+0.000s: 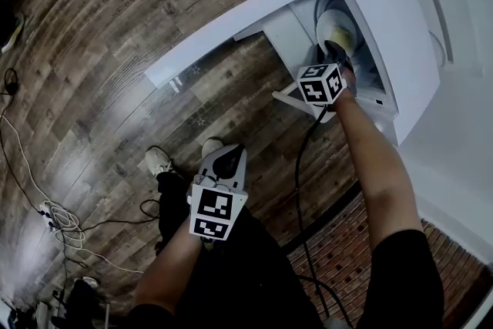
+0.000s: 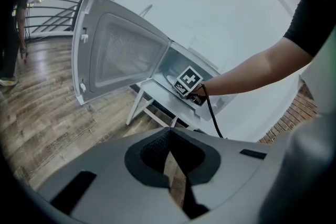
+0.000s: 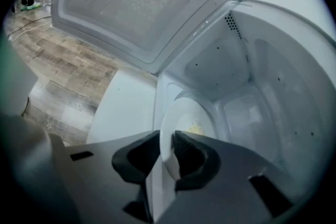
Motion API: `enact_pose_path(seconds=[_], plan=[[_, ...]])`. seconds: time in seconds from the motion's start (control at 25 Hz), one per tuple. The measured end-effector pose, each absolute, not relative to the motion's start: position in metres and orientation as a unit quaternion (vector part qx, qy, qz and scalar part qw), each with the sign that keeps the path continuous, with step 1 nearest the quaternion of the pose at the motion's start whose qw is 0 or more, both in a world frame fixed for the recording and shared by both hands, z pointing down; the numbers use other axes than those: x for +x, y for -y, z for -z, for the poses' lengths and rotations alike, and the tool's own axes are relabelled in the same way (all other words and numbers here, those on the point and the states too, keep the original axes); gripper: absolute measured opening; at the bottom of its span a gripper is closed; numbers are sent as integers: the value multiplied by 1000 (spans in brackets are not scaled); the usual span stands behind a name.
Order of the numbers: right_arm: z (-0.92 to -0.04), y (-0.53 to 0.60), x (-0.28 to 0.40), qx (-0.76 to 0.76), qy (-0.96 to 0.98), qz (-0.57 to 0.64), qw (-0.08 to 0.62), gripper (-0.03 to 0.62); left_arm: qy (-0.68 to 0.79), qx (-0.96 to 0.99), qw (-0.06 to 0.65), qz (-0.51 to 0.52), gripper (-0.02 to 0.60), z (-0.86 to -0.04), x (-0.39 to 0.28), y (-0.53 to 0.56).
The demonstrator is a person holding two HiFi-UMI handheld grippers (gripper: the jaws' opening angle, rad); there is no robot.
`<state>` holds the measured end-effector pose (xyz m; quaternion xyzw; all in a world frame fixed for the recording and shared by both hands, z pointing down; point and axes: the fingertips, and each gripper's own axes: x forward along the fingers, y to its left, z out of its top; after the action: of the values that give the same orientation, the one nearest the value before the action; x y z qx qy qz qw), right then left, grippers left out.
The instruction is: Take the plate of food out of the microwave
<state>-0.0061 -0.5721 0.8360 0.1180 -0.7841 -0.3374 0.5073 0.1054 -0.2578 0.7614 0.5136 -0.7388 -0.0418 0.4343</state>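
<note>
I can read no word, brand name or number anywhere. The only signs are the black-and-white square code patterns on the white cube on my left [image 1: 211, 213] and the white cube on my right [image 1: 321, 83]. Neither carries letters.

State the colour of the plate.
The plate is white; the right gripper view shows it best.

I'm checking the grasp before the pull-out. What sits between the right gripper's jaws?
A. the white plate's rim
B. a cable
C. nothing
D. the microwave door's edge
A: in the right gripper view, the right gripper is closed on the rim of the white plate inside the open microwave.
</note>
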Motion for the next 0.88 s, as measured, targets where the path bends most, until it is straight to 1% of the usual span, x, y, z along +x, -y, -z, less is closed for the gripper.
enact_pose_path(seconds=[0.16,0.32,0.48,0.68,0.88], plan=[[-833,565,0,109,769,376,506,77,735,520,434,41,-8,-759,110,257],[-831,556,5,104,731,453,499,57,732,524,434,39,-8,-759,114,256],[-817,558,5,134,689,524,482,28,729,528,434,42,-8,-754,117,252],[-806,550,9,146,667,553,478,23,717,542,436,33,-8,-750,122,241],[-789,522,13,148,672,565,455,23,728,551,406,39,-8,-726,104,226]])
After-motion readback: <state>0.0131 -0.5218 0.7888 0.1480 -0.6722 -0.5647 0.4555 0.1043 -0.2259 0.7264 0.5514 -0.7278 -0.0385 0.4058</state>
